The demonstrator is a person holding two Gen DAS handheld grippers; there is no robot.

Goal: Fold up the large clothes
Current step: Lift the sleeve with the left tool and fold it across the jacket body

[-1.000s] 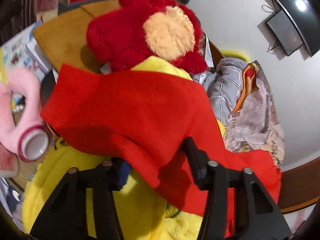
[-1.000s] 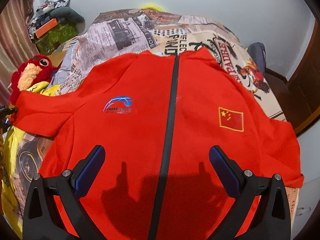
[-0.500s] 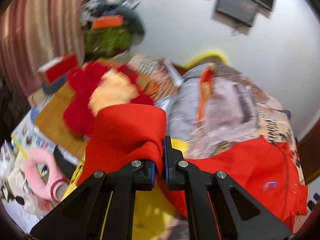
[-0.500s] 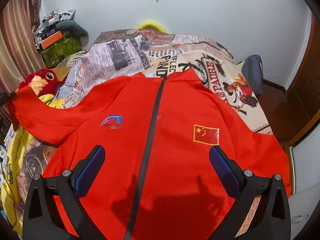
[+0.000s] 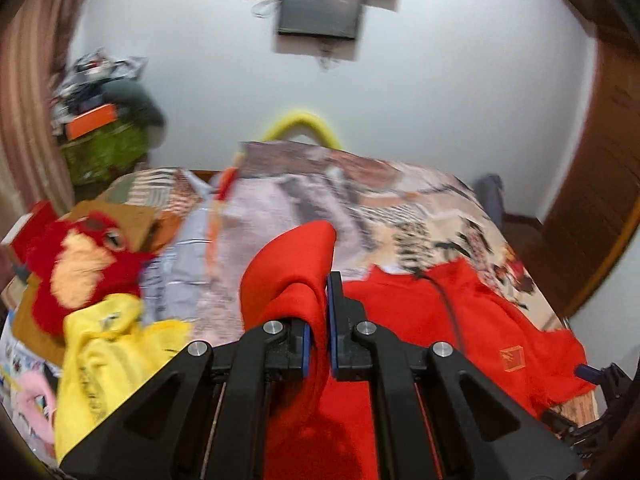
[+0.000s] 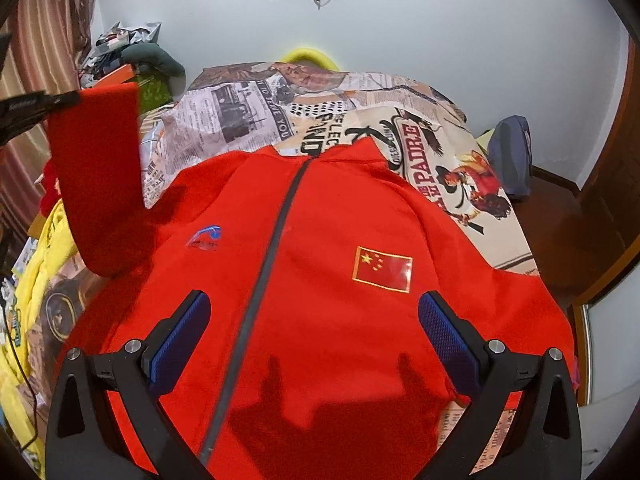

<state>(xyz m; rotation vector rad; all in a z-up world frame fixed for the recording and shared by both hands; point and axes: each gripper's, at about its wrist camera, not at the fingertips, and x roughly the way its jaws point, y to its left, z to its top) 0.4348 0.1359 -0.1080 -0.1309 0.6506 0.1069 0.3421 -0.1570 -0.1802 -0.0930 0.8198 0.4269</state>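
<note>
While the red zip jacket (image 6: 320, 280) lies front-up on the newspaper-print bedspread (image 6: 256, 108) with its collar toward the far wall, its left-hand sleeve (image 6: 100, 184) is raised clear of the bed at the left edge of the right wrist view. That sleeve is clamped at its cuff end by the left gripper (image 5: 318, 330), whose jaws are closed tight on the red cloth with a fold bulging above them. From the cuff, the sleeve's long axis runs down and rightward to the shoulder, so the jacket body lies to the right of the held cuff; judged from this, the coming move carries the cuff rightward across the black zipper (image 6: 264, 272). Farther right, the right gripper (image 6: 314, 340) hovers over the lower chest with jaws wide apart and nothing between them, straddling the zipper line.
</note>
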